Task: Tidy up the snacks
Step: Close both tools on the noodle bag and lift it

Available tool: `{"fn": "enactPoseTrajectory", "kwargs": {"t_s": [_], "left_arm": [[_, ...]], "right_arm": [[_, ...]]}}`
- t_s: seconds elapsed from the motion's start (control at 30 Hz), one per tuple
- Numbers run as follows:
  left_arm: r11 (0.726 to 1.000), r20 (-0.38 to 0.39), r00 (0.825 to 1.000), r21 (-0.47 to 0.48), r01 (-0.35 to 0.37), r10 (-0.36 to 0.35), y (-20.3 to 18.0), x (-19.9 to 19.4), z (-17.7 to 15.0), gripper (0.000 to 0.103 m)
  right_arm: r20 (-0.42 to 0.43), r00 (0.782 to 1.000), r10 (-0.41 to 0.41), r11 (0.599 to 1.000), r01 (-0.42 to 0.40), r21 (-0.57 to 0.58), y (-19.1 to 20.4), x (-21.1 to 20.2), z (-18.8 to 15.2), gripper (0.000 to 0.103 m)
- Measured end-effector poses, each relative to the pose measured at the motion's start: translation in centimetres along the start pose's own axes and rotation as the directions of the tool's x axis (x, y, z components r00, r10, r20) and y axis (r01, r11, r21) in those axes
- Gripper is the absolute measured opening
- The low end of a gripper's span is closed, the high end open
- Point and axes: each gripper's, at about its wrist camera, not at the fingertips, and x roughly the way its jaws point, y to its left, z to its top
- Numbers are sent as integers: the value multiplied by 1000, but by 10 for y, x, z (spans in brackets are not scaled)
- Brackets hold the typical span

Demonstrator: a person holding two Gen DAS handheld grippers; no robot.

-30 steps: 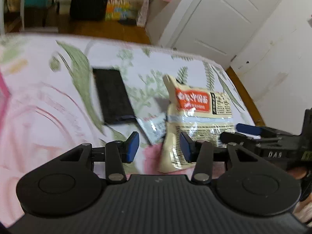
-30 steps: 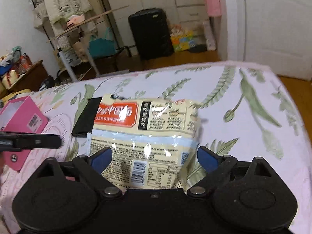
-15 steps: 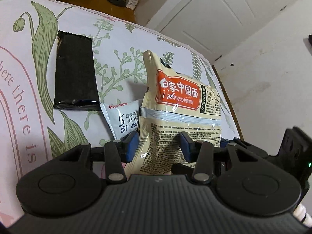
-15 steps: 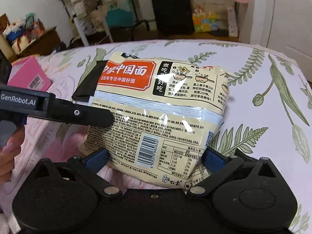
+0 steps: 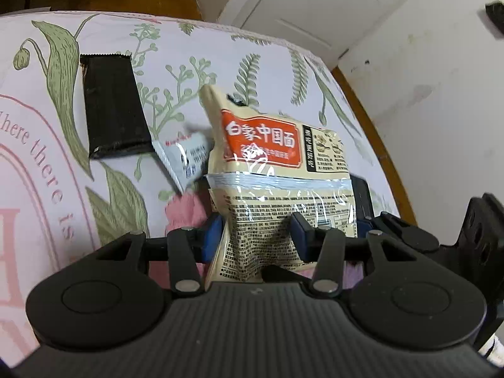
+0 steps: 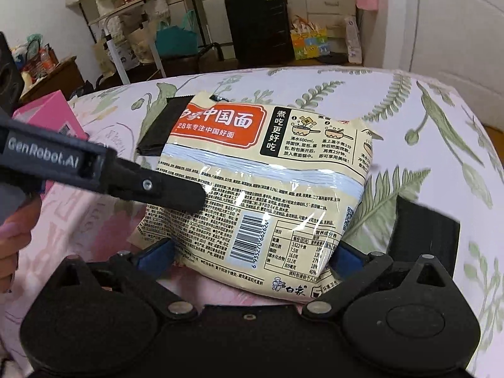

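A cream and orange instant noodle packet (image 5: 277, 170) (image 6: 261, 189) is held tilted above the floral bedsheet (image 5: 63, 173). My left gripper (image 5: 256, 233) has its blue pads pressed on the packet's lower edge. My right gripper (image 6: 249, 256) grips the packet across its width at the near end, jaws wide. The left gripper's finger (image 6: 170, 192) shows in the right wrist view, touching the packet's left side. A black snack packet (image 5: 113, 113) and a small white sachet (image 5: 186, 157) lie on the sheet to the left.
A pink box (image 6: 47, 116) sits at the bed's far left. Another black packet (image 6: 425, 233) lies at the right. A black suitcase (image 6: 258, 25), a clothes rack (image 6: 126, 15) and a white door (image 5: 315, 9) stand beyond the bed.
Both grippers have closed in on the noodle packet, and it has risen off the sheet and tilted. The left gripper's finger has slid further onto the packet's left side.
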Motion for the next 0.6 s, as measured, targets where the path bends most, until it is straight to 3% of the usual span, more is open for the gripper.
{"fn": "enactPoseTrajectory", "kwargs": {"t_s": [0.1,0.27,0.6], "left_arm": [[1000,-36,999,9,-11,11,-4,-11,-10,45],[998,-40,998,35,-50,52,-13,-39,-33,45],[994,40,994,36,-100,98,-15,-115,-65,45]], "right_arm": [[-52,999,1,1000,-1,10,11,-8,-5,103],[-64,998,29,1000,-28,13,29,-25,-21,103],[-63,995,81,991,-87,-97,84,-60,-42,103]]}}
